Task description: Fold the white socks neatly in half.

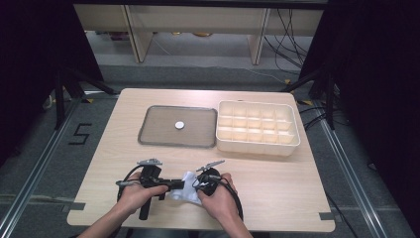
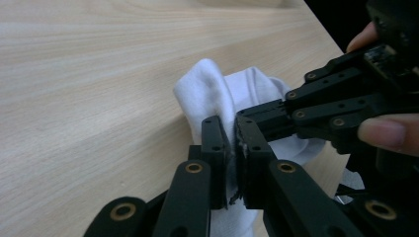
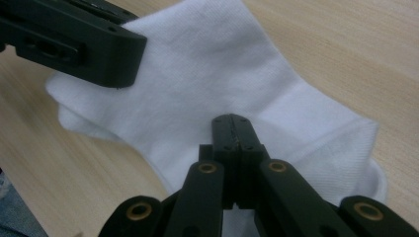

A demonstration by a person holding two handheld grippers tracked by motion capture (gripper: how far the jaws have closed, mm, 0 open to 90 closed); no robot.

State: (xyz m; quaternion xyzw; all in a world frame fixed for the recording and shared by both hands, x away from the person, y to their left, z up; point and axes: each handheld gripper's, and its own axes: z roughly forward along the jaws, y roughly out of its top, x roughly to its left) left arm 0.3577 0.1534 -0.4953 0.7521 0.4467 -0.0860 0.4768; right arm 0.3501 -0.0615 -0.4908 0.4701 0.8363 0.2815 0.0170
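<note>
Gripping a white sock (image 1: 188, 187) at the table's (image 1: 277, 173) near edge, the left gripper (image 1: 179, 185) and right gripper (image 1: 197, 184) each pinch its fabric in closed jaws, likely to spread or fold it; beyond lie a grey tray (image 1: 148, 126) and compartment box (image 1: 257, 145).

white sock (image 3: 207, 94), black grippers, cream divided box (image 1: 257, 128), grey tray (image 1: 148, 124)

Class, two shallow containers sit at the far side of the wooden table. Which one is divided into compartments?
The cream plastic organiser box on the right: a grid of walls splits it into small cells. The flat grey tray to its left is undivided and holds one small white round disc.
</note>
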